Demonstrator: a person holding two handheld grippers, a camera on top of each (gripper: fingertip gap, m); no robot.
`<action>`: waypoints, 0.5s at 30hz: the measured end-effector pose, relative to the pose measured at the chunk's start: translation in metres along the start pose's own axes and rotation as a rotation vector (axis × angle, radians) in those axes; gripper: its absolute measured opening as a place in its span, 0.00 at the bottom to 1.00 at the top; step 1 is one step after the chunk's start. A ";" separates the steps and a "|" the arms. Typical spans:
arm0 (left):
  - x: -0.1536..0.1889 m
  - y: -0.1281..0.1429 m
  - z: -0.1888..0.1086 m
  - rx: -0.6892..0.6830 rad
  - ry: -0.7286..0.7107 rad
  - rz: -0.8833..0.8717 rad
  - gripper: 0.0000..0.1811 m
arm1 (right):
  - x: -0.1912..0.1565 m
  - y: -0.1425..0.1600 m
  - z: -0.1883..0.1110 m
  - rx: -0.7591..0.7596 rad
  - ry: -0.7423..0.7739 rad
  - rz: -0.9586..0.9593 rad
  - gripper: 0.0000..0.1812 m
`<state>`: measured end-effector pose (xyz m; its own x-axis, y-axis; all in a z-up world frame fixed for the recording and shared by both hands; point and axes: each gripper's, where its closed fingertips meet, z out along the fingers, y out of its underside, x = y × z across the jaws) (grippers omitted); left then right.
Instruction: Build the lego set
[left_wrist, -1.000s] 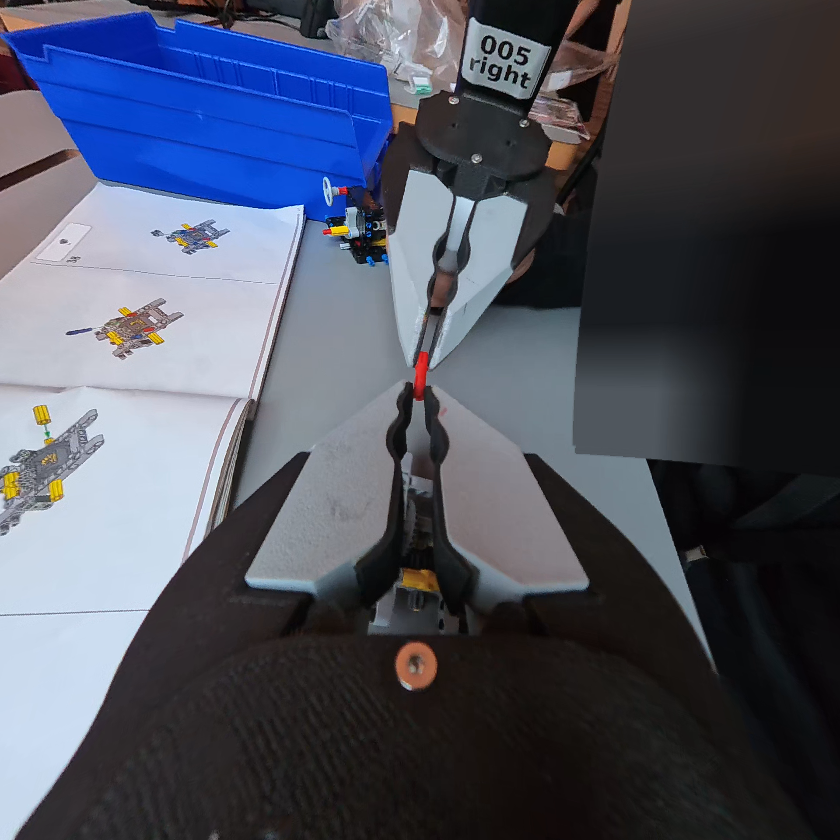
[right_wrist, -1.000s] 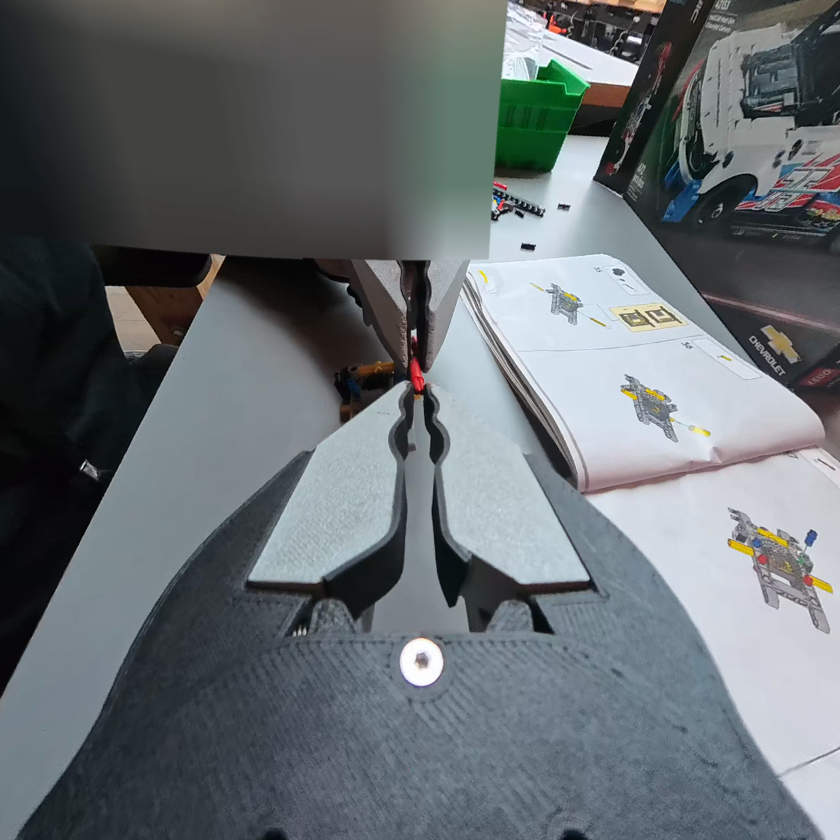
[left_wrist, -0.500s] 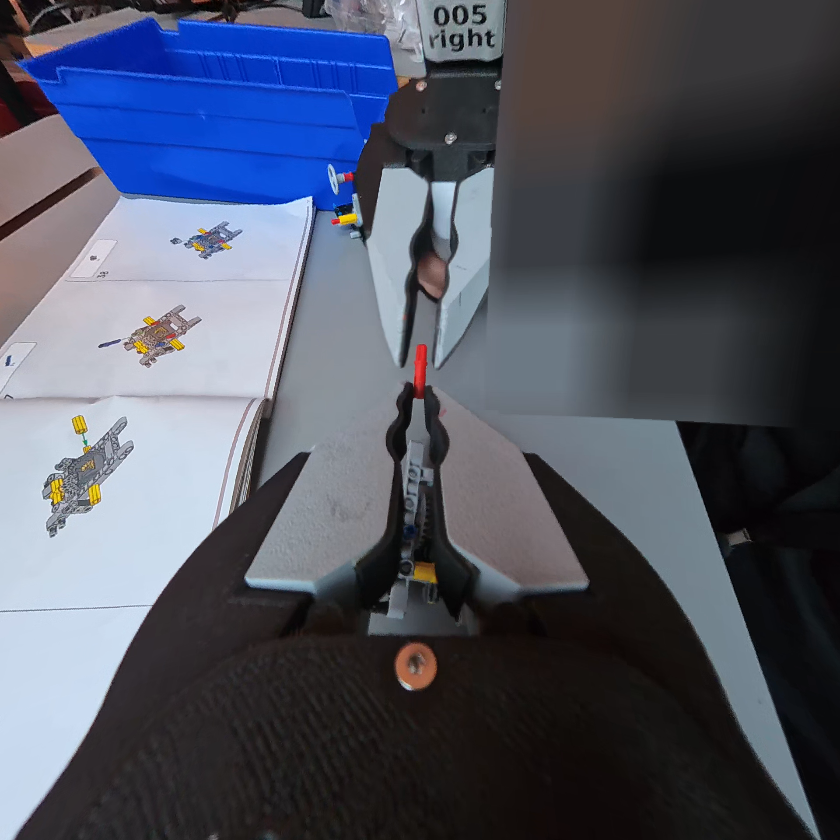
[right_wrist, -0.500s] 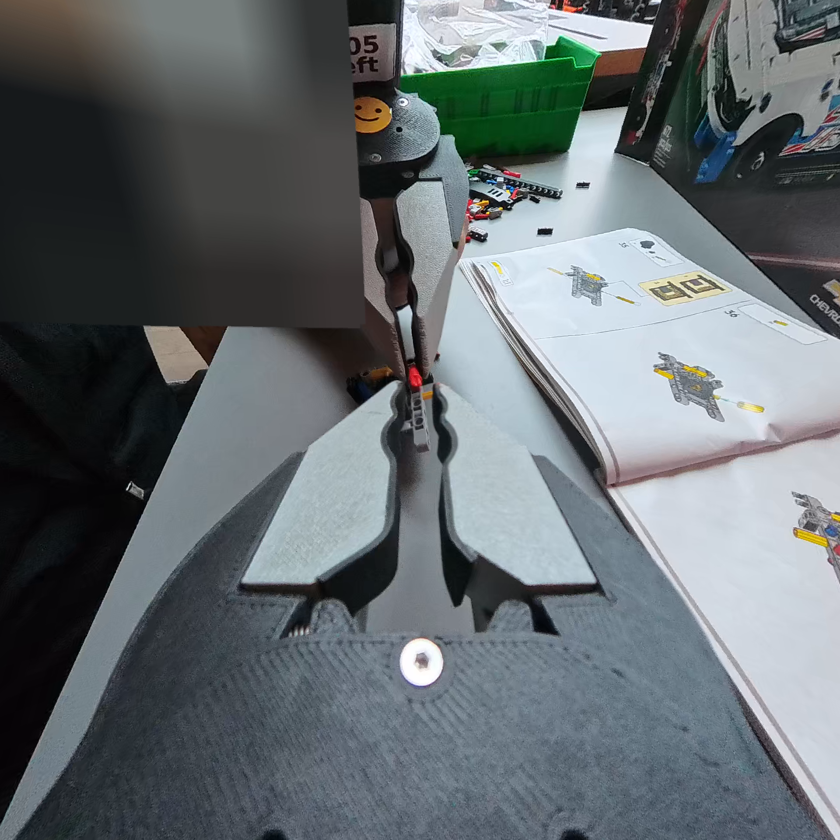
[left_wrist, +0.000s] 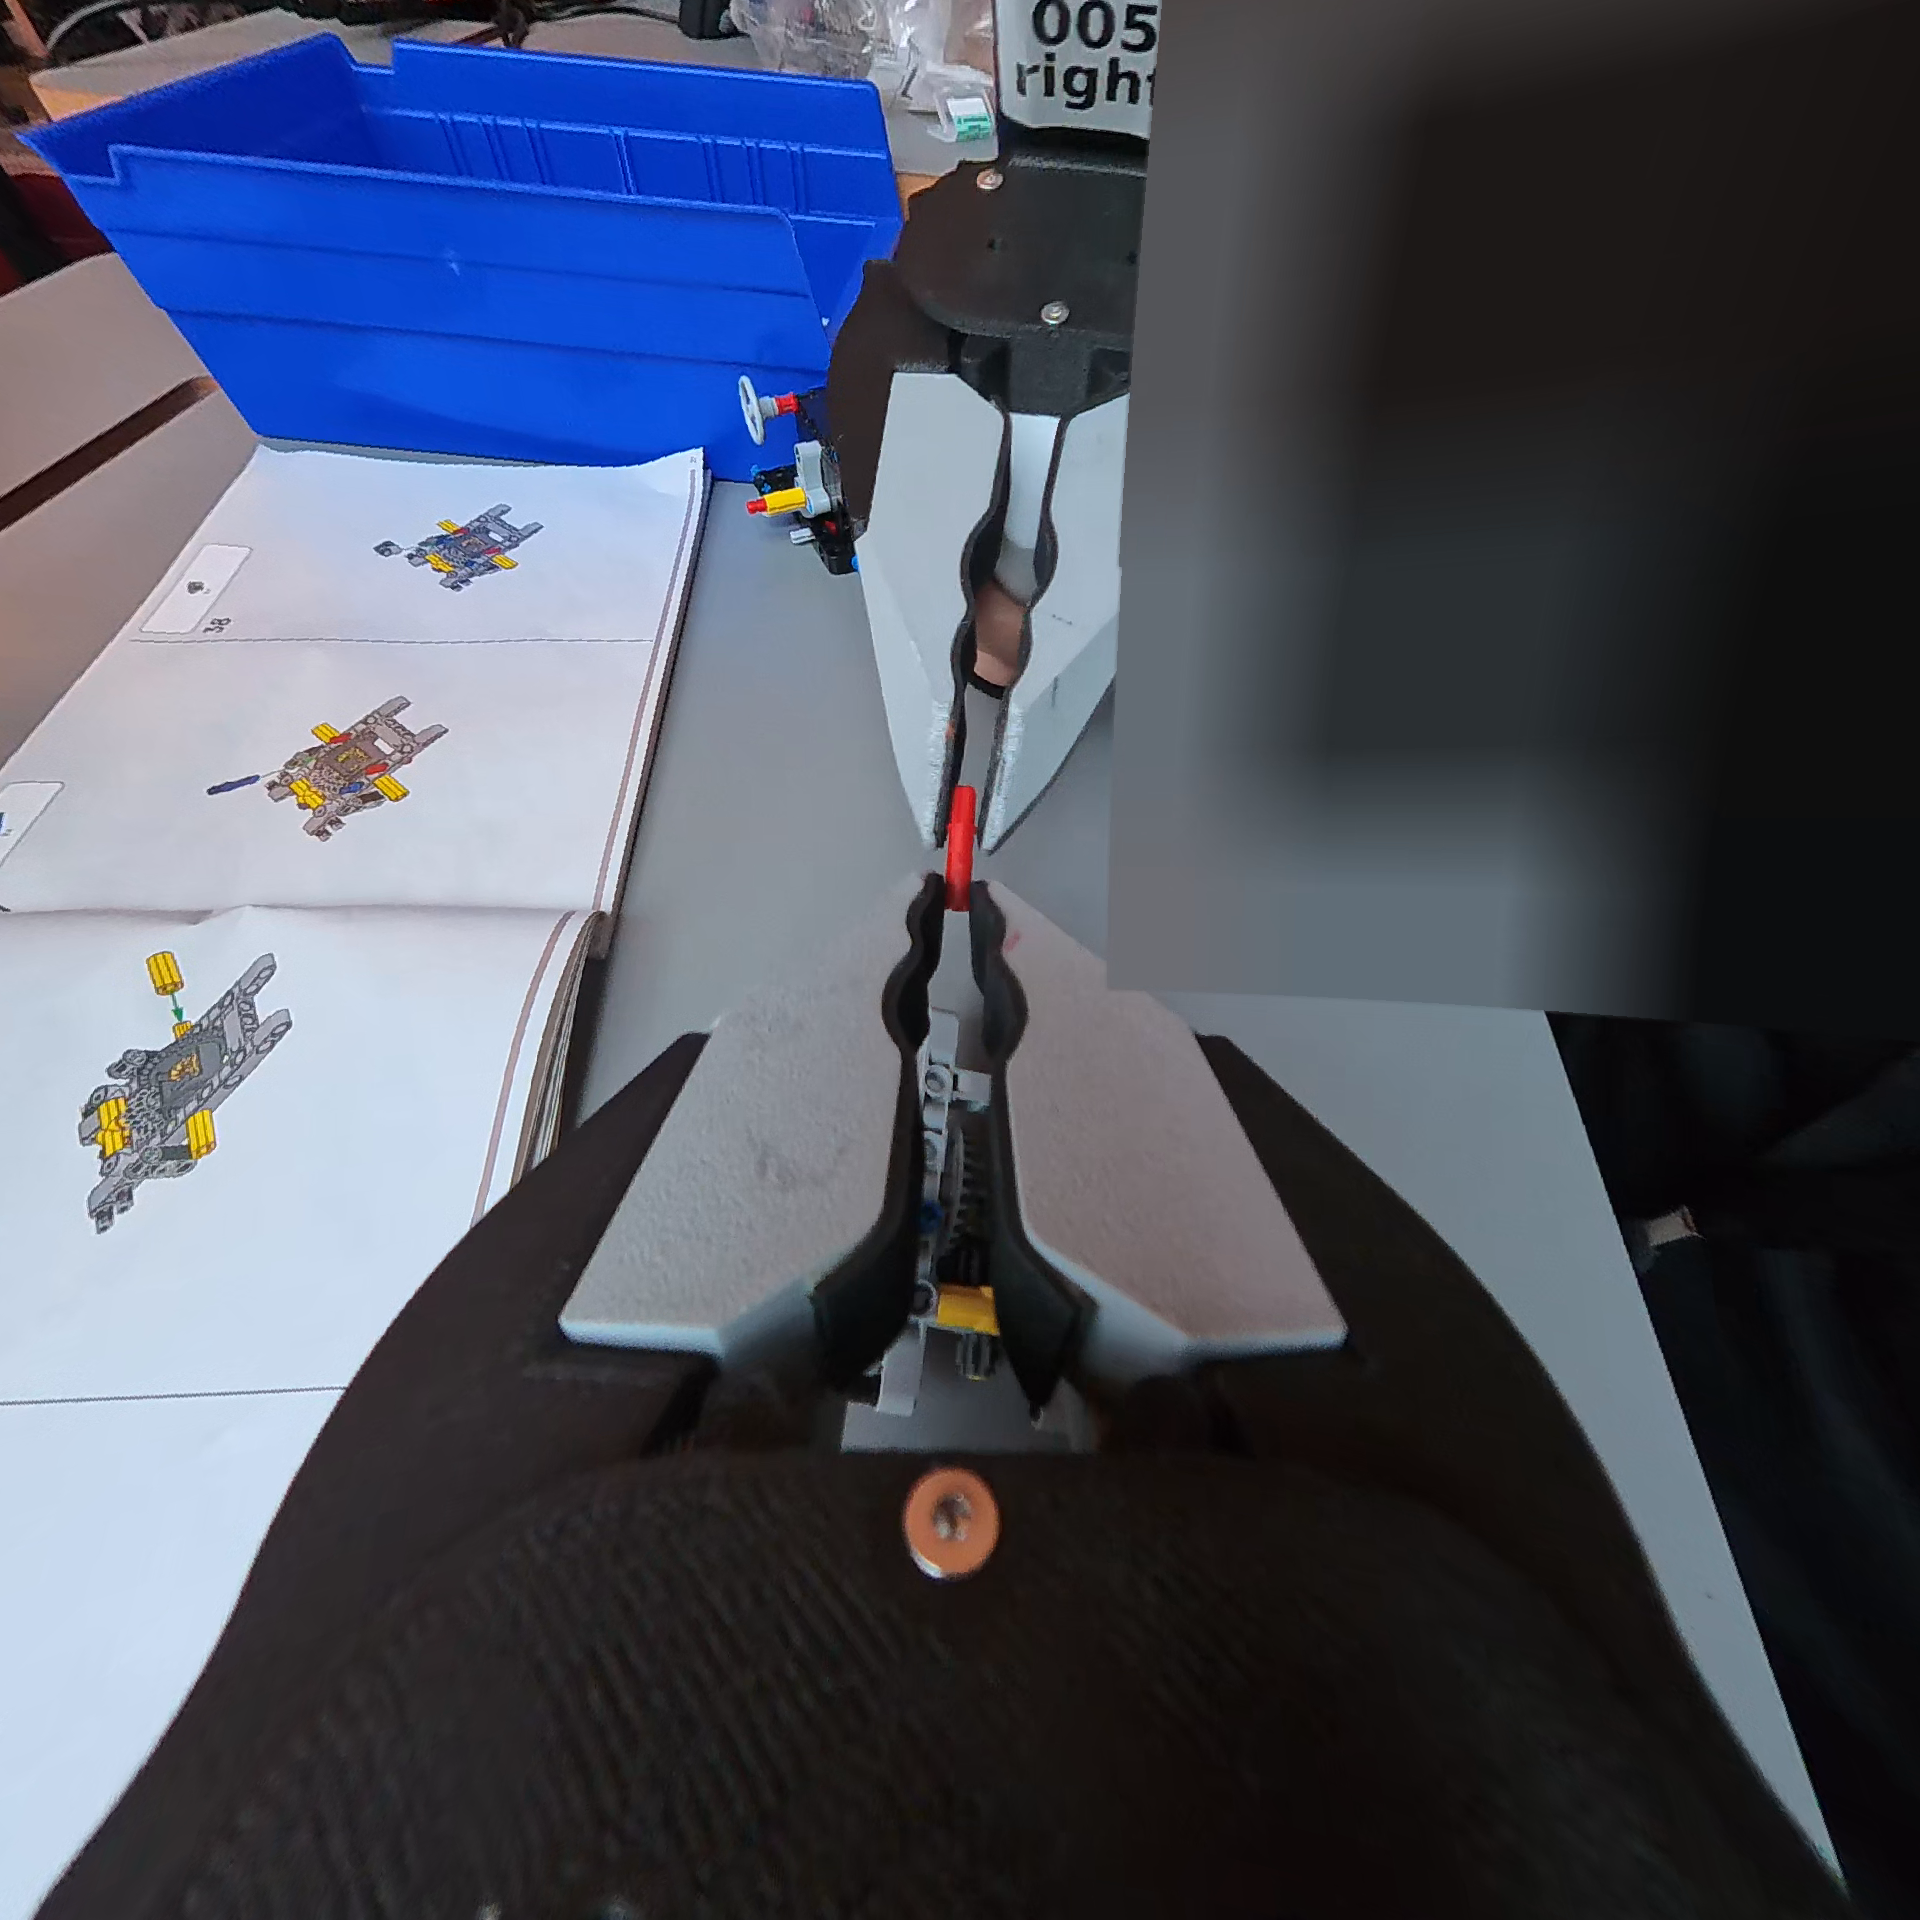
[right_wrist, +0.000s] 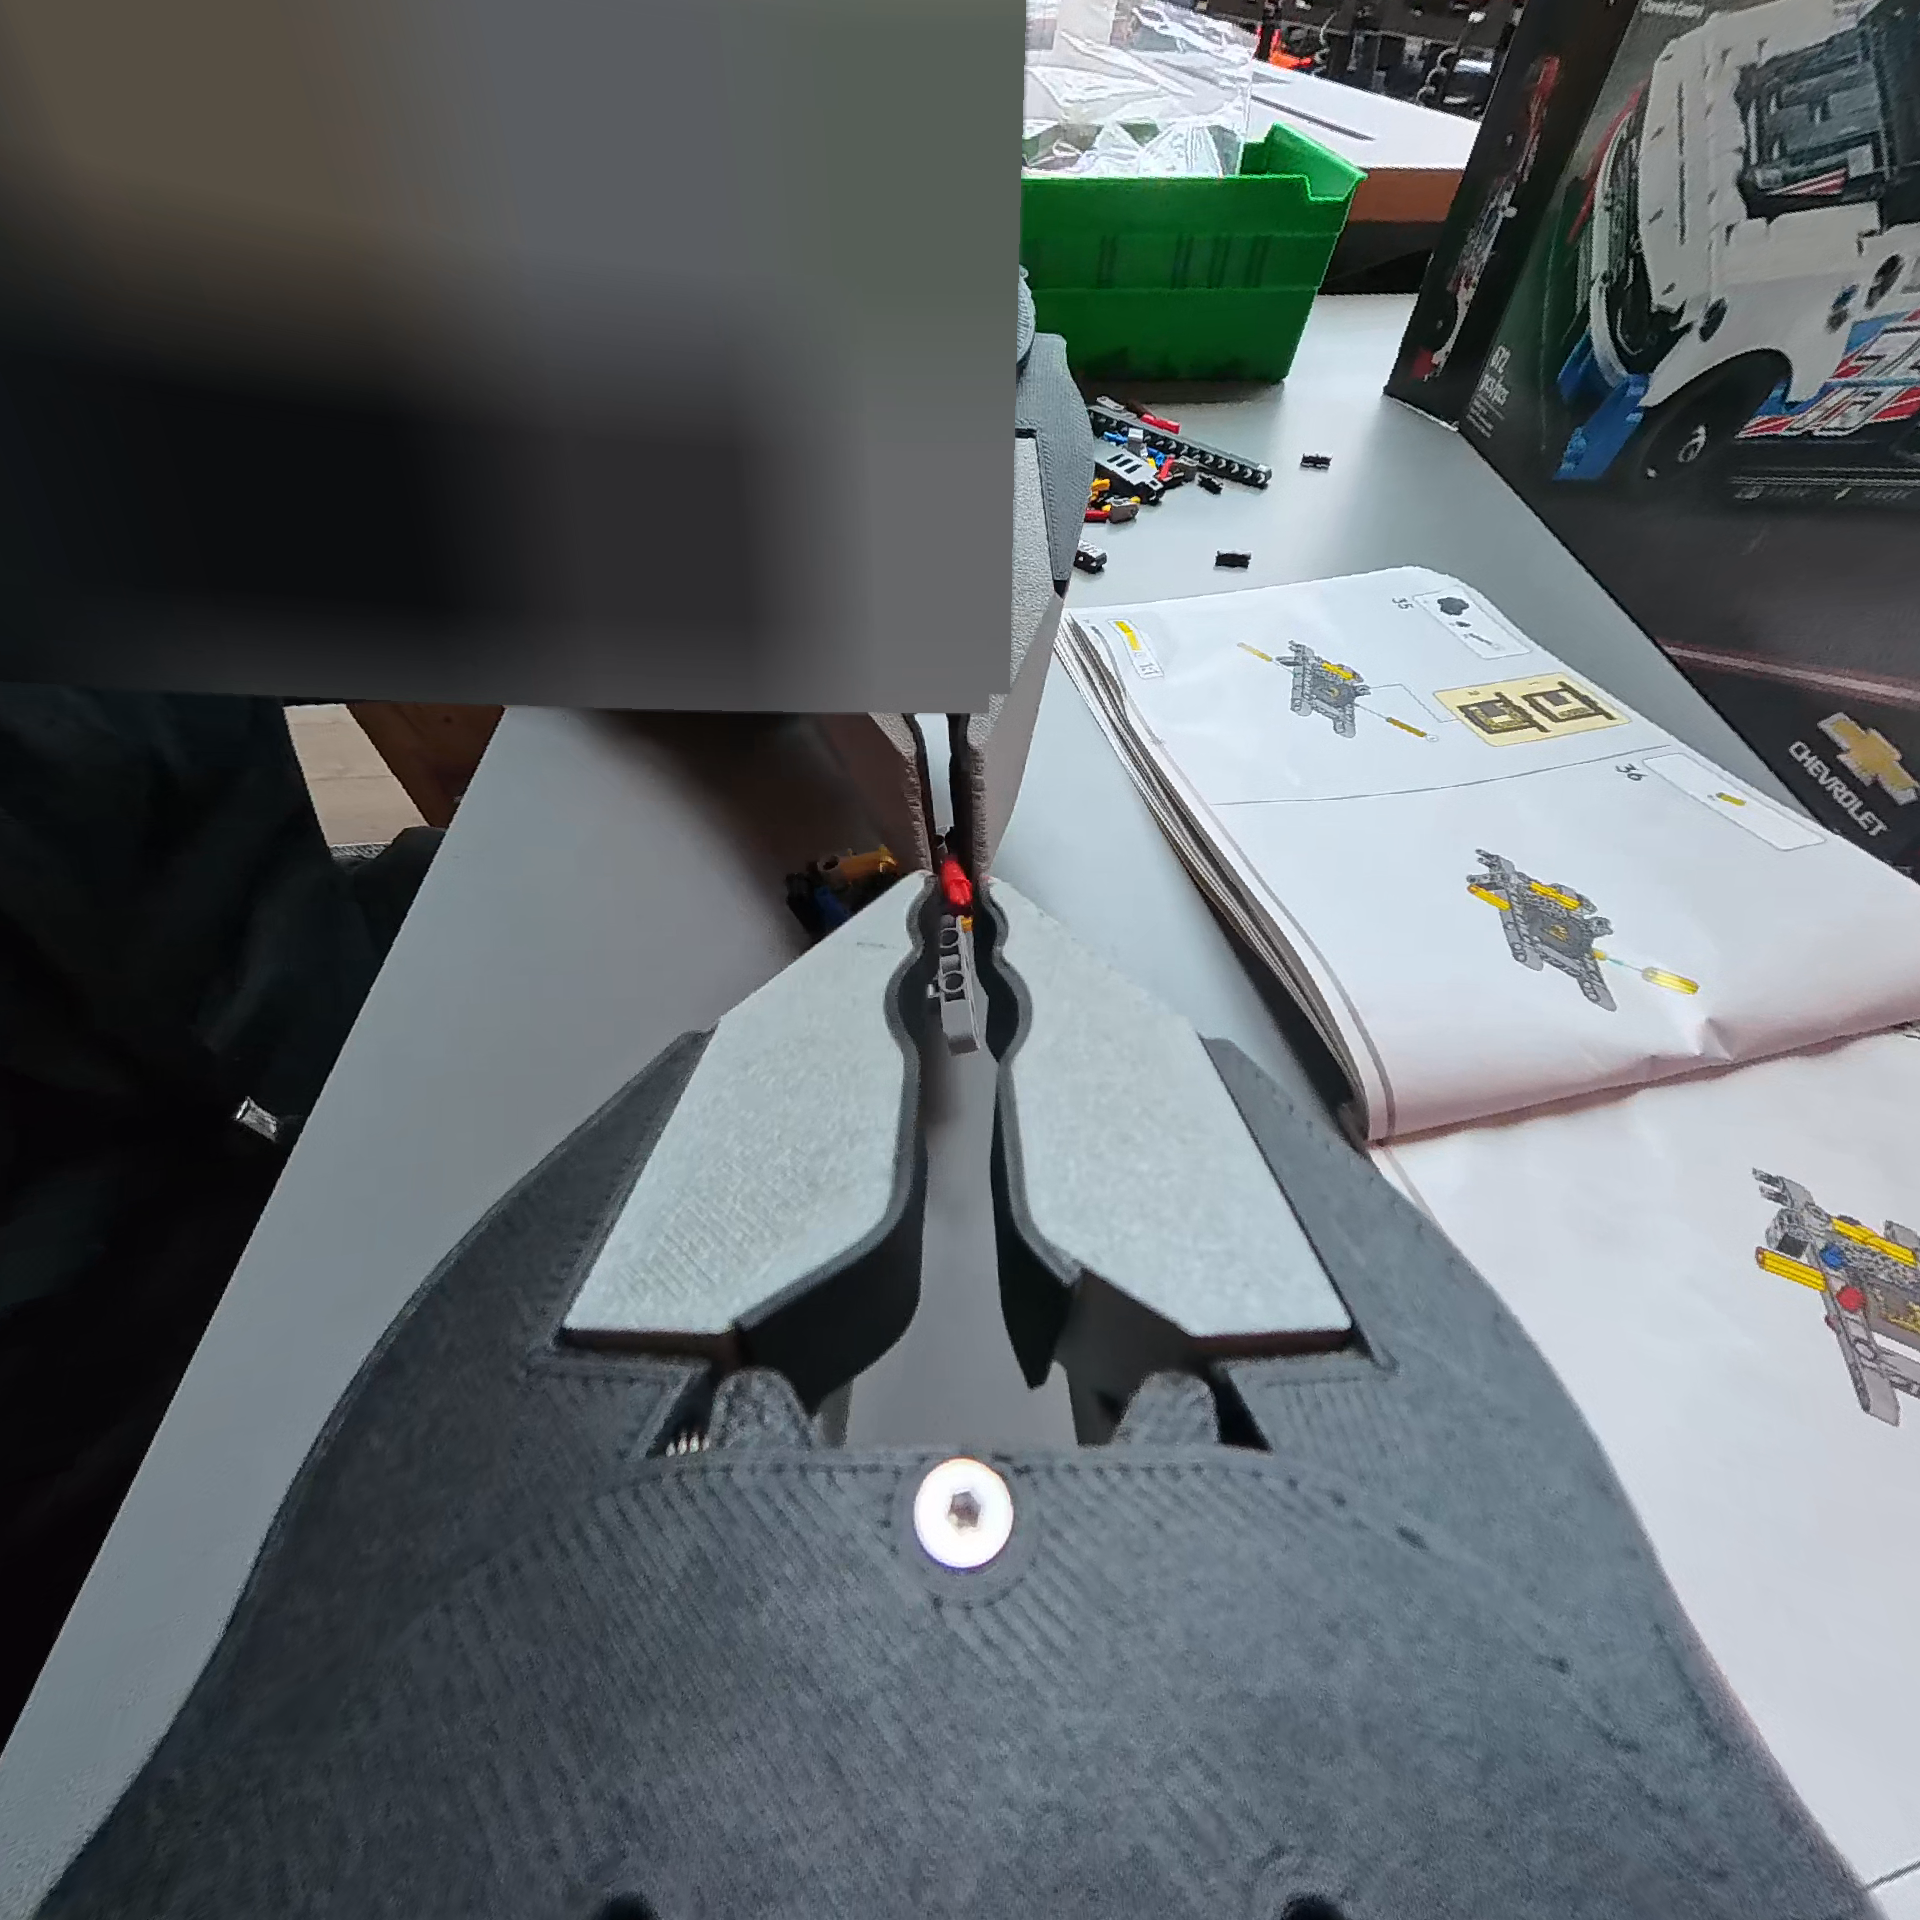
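We hold a small grey lego assembly clamped in the closed left claw, above the grey surface. A red pin sticks out from the assembly's front end, past the left claw's tips. Facing it, the right claw has its tips around the pin's far end; the fingers look nearly together, but we cannot tell whether they truly pinch it. The build seems only partly done: the open instruction booklet shows a small chassis at an early step, loose pieces lie scattered near a green bin, and another small sub-assembly waits beside a blue bin. The set's box stands behind the booklet. Compared with half a second ago, when the right claw stood open and slightly back from the pin, it has now narrowed and come forward over the pin's tip, much as it was a second ago.
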<state>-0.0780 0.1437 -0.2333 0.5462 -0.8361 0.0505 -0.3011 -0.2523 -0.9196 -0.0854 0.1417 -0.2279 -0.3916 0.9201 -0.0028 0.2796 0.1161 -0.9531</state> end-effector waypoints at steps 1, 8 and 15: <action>0.000 0.000 0.000 -0.003 0.000 0.000 0.01 | 0.000 0.000 0.000 -0.001 0.001 -0.001 0.01; 0.001 0.002 0.001 -0.013 0.001 0.002 0.01 | -0.001 0.001 0.001 -0.005 0.001 -0.018 0.01; 0.001 0.001 0.001 -0.011 0.000 0.004 0.01 | -0.001 0.002 0.001 -0.014 0.005 -0.027 0.01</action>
<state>-0.0772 0.1424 -0.2349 0.5447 -0.8374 0.0466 -0.3123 -0.2541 -0.9154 -0.0857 0.1403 -0.2300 -0.3952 0.9183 0.0245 0.2809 0.1462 -0.9485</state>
